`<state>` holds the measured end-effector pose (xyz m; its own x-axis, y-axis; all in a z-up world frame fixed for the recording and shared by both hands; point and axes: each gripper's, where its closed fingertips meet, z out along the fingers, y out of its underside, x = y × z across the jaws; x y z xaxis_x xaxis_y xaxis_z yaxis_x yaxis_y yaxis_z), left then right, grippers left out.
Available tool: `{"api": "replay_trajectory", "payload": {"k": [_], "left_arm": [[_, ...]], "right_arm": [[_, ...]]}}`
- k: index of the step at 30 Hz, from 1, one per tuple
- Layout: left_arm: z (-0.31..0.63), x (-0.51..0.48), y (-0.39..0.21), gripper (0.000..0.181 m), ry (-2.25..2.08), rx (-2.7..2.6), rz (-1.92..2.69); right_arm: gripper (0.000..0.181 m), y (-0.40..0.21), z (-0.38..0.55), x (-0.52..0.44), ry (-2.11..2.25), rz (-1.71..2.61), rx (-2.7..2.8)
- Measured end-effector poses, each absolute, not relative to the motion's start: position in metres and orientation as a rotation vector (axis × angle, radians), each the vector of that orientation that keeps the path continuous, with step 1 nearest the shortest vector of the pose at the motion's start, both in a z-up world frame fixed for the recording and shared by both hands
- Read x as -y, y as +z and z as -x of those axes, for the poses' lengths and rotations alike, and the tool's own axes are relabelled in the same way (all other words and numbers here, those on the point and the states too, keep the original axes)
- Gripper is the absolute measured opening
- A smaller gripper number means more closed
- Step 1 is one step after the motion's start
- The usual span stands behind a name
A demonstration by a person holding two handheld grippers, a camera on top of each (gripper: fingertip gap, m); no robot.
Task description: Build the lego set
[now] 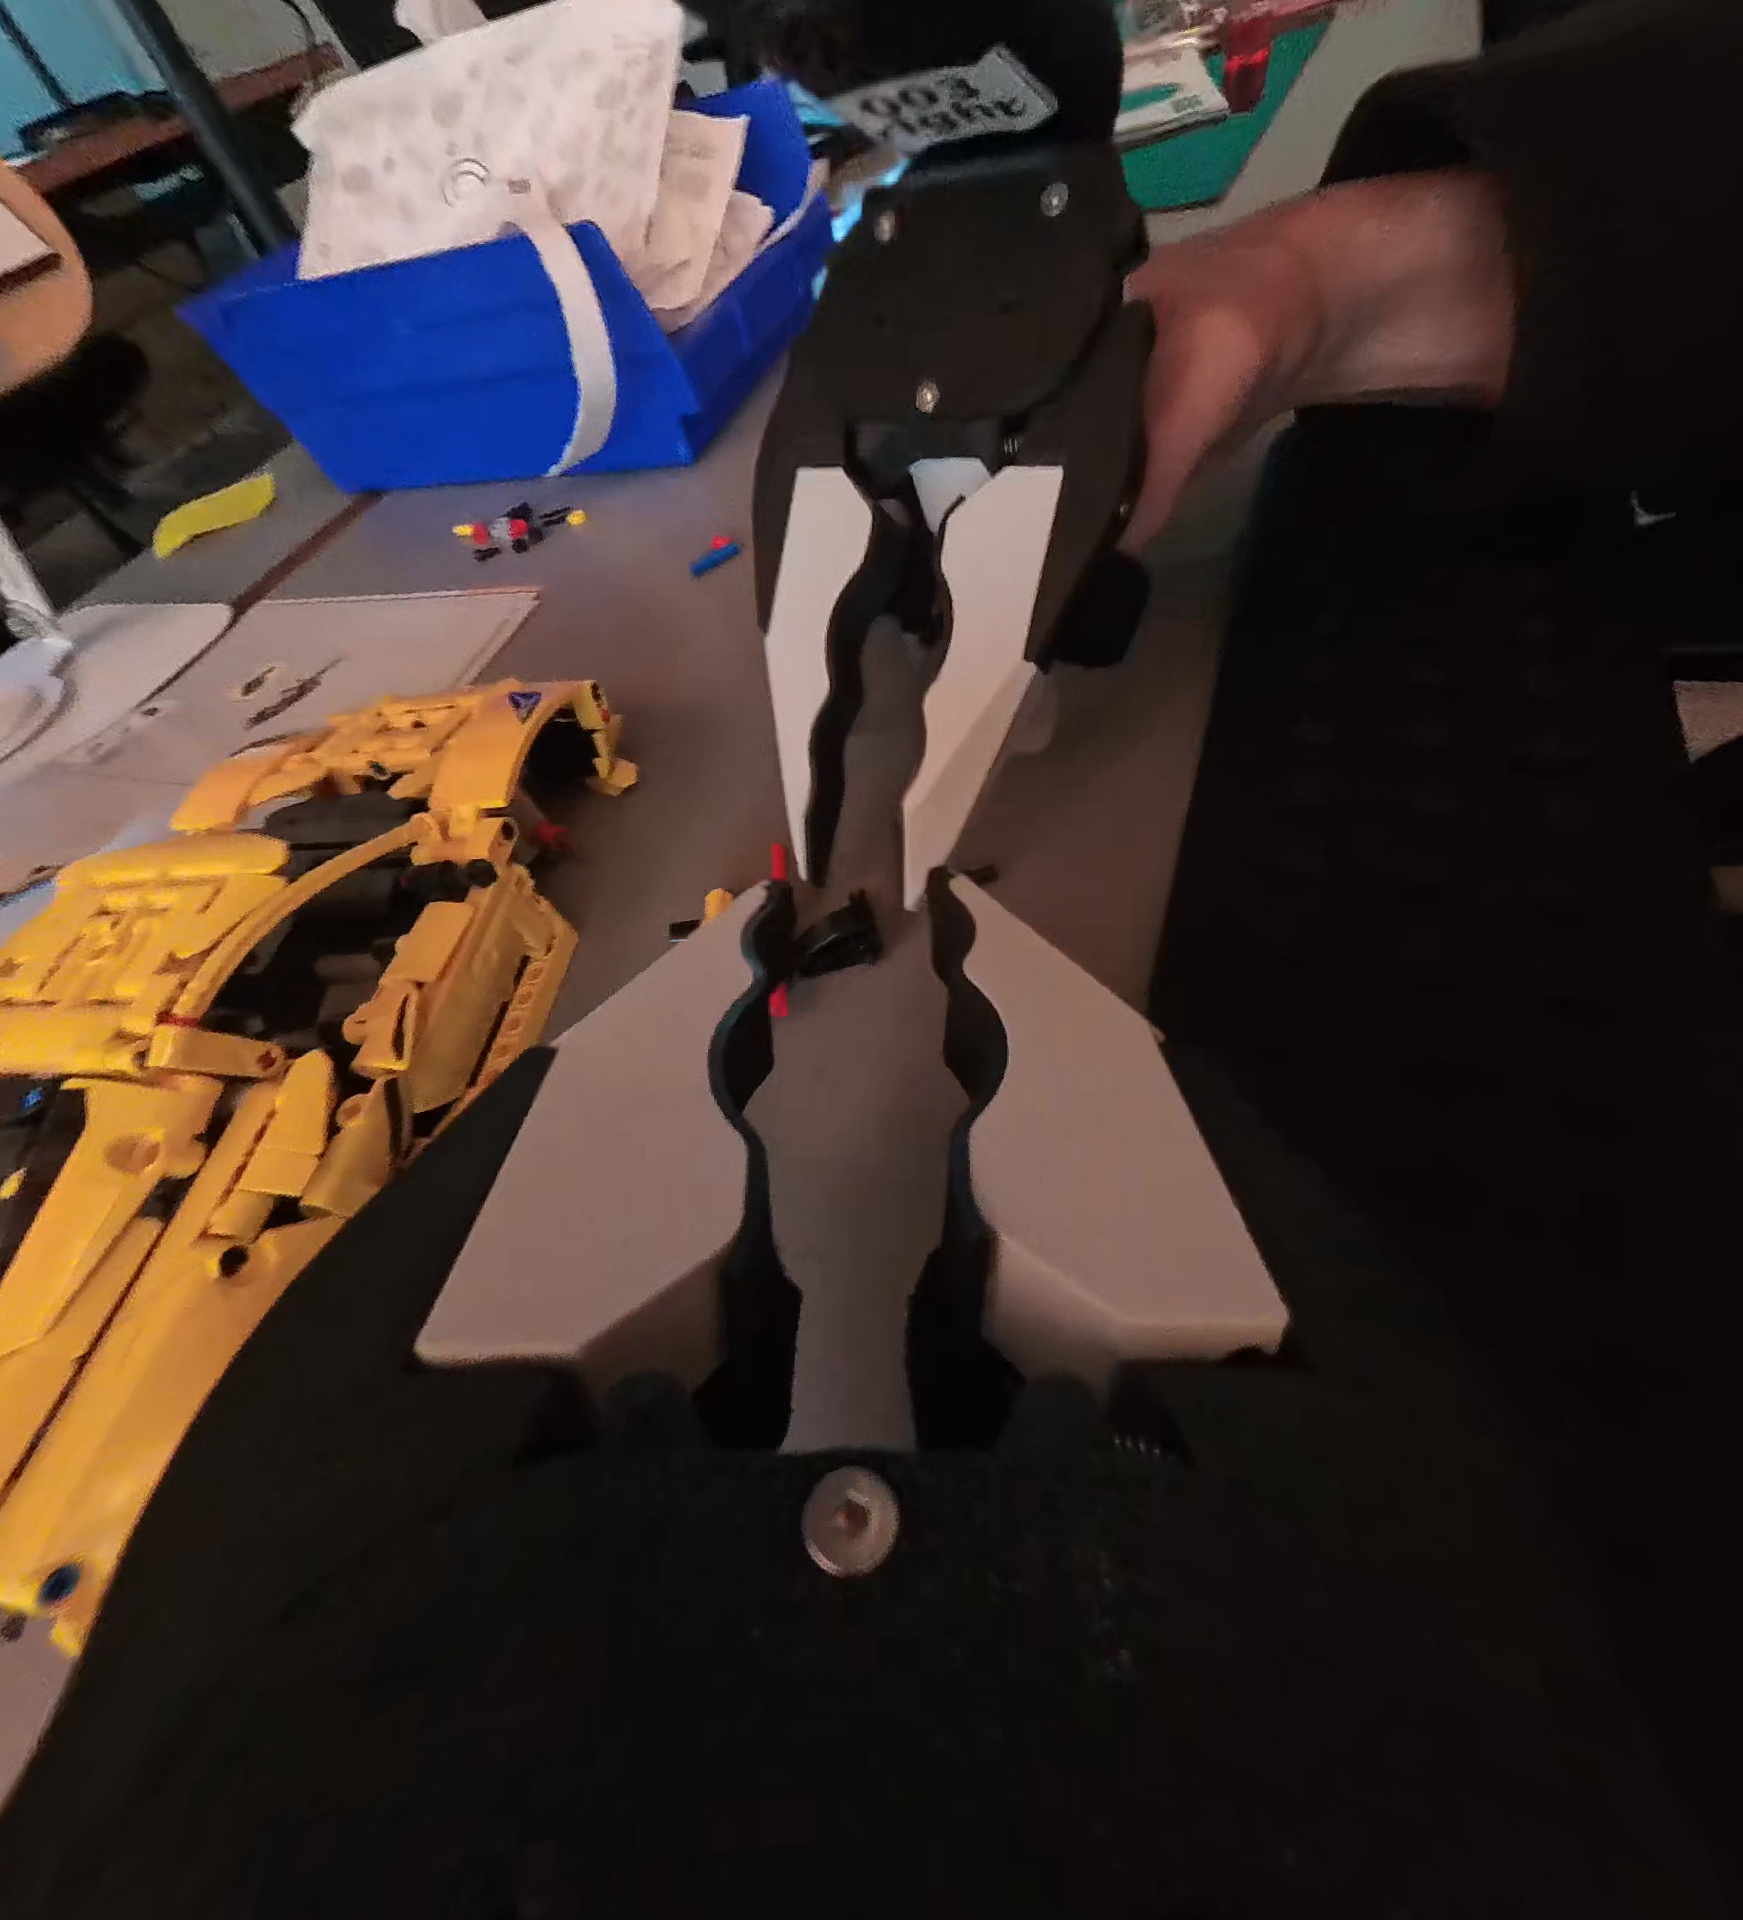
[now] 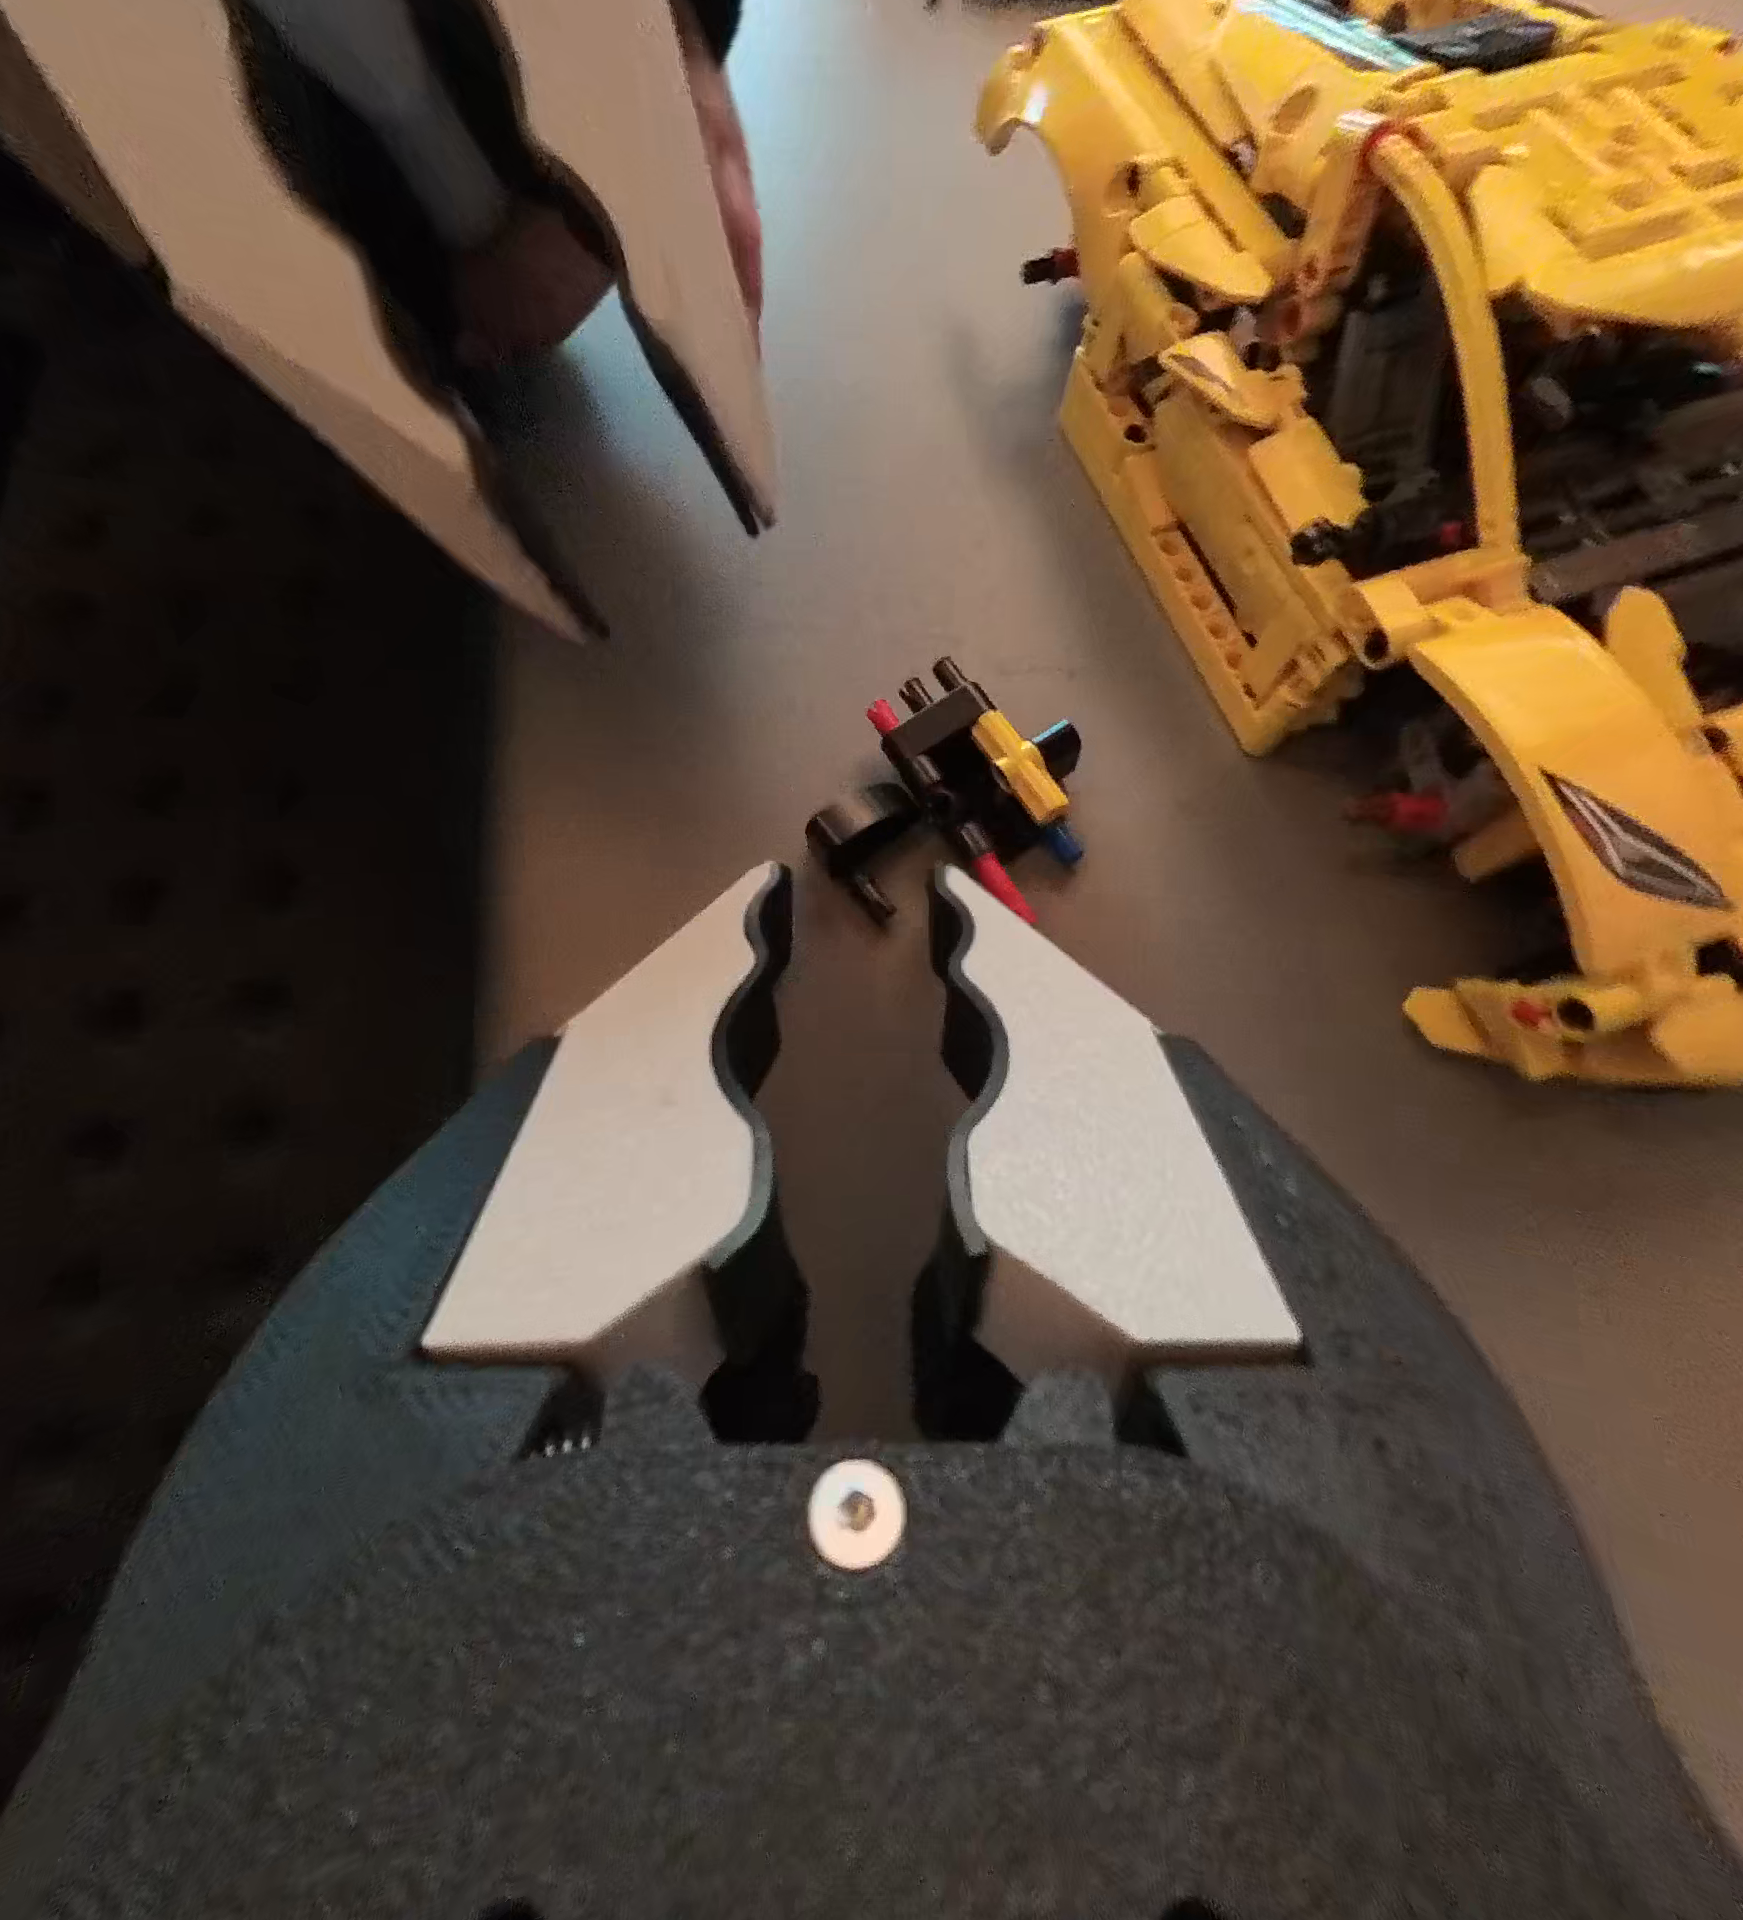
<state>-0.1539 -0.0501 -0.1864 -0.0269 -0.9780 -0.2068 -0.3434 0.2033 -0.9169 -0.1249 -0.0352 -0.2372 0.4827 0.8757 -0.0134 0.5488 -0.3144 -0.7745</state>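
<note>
A small black Lego sub-assembly (image 2: pixel 960 769) with red, blue and yellow pins lies on the grey table (image 2: pixel 898 312). A loose black piece (image 2: pixel 851 831) lies beside it. My right gripper (image 2: pixel 859 878) is open and empty, with its tips just short of these pieces. My left gripper (image 1: pixel 856 894) is open and empty, and the sub-assembly (image 1: pixel 831 940) shows between its tips. The two grippers point at each other over the pieces, and each shows in the other's view: the right (image 1: pixel 862 878), the left (image 2: pixel 675 571). The partly built yellow car (image 1: pixel 223 1039) lies to the side; it also shows in the right wrist view (image 2: pixel 1469 520).
A blue bin (image 1: pixel 431 374) with paper bags stands at the back. Instruction sheets (image 1: pixel 327 665), loose small pieces (image 1: pixel 519 530), a blue pin (image 1: pixel 716 556) and a yellow part (image 1: pixel 212 514) lie on the table. A black perforated surface (image 1: pixel 1418 831) borders the table. A person's hand (image 1: pixel 1314 343) holds the right gripper.
</note>
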Motion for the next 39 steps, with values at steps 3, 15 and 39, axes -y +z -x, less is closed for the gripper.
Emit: {"api": "replay_trajectory", "payload": {"k": [3, 15, 39], "left_arm": [[0.157, 0.045, -0.181, 0.020, -0.912, -1.491, 1.317], [0.159, 0.066, -0.171, 0.044, -1.075, -1.550, 1.230], [0.156, 0.099, -0.167, 0.017, -0.988, -1.639, 0.961]], "right_arm": [[0.010, -0.246, 0.129, 0.032, 0.522, 1.995, 1.265], [0.004, -0.173, 0.163, 0.082, 1.213, 1.812, 1.120], [0.004, -0.172, 0.167, 0.103, 1.866, 1.955, 0.931]]}}
